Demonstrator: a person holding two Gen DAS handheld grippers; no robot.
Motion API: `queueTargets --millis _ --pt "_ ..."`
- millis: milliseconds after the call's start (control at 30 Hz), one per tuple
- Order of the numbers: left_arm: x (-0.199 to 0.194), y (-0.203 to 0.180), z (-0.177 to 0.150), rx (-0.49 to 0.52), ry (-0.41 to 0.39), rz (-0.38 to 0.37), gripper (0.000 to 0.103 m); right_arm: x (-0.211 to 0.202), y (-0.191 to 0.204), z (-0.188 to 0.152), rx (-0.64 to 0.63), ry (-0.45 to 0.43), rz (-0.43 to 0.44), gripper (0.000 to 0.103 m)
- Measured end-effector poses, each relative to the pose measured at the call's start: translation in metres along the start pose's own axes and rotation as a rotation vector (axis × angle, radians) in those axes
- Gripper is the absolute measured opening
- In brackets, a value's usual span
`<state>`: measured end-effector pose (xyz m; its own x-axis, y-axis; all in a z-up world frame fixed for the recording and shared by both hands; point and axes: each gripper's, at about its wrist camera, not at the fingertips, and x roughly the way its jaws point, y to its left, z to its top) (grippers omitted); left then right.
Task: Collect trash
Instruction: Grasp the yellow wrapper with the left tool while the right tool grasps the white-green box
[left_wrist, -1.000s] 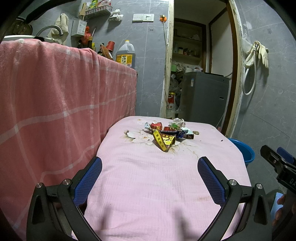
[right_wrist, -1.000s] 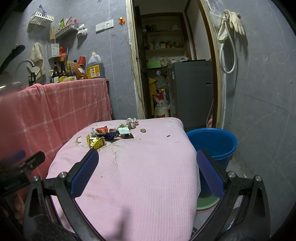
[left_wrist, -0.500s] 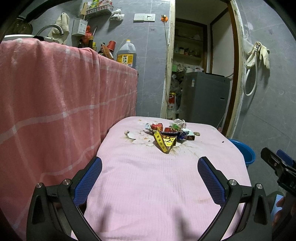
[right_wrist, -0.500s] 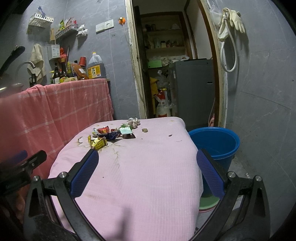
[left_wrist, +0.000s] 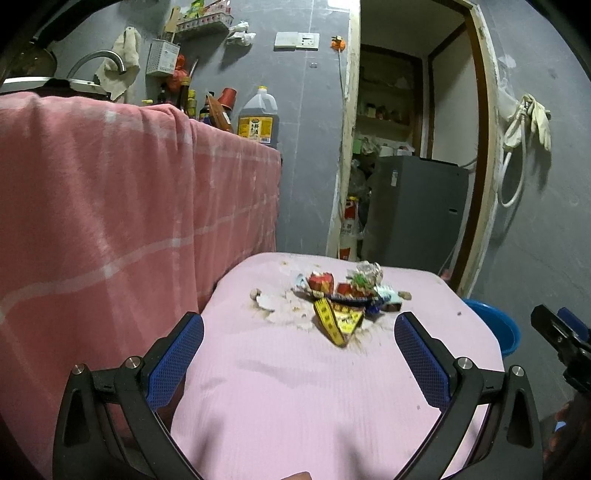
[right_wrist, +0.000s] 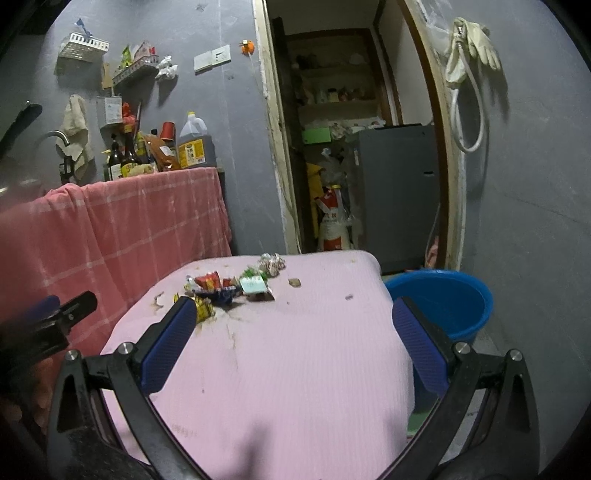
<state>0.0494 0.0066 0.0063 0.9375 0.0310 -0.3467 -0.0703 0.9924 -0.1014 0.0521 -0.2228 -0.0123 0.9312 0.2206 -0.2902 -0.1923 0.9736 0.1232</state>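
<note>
Both grippers have edged closer to the trash pile (left_wrist: 341, 301) at the far end of the pink-covered worktop (left_wrist: 295, 387); left gripper (left_wrist: 299, 354) and right gripper (right_wrist: 293, 341) hold jaws spread, empty. Blue bucket (right_wrist: 443, 295) waits just beside; collection appears about to begin.

Left gripper (left_wrist: 299, 345) and right gripper (right_wrist: 293, 338), jaws wide apart.

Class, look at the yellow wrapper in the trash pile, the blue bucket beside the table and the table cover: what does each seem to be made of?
Yellow wrapper: probably thin glossy plastic film, creased and printed. Blue bucket: apparently moulded plastic, smooth with a slight sheen. Table cover: soft pink fabric, matte, finely ribbed, stained.
</note>
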Motion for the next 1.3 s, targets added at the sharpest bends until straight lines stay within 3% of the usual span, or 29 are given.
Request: queueTargets --millis 267,667,933,1067,1300 --pt "0.041 0.008 0.018 -0.005 -0.003 0.011 0.102 0.057 0.004 0.016 -0.013 0.041 0.093 0.103" --pt "0.102 0.020 0.013 -0.065 0.160 -0.018 0.101 0.149 0.004 0.020 0.010 0.208 0.156 0.101" --pt "0.125 0.016 0.008 -0.056 0.278 -0.059 0.100 0.198 0.009 0.006 -0.006 0.366 0.187 0.079" --pt "0.133 0.015 0.005 -0.058 0.340 -0.121 0.094 0.219 0.008 0.002 0.020 0.445 0.207 0.073" --pt "0.146 0.019 -0.002 -0.120 0.441 -0.208 0.071 0.248 0.015 0.000 0.035 0.522 0.262 0.068"
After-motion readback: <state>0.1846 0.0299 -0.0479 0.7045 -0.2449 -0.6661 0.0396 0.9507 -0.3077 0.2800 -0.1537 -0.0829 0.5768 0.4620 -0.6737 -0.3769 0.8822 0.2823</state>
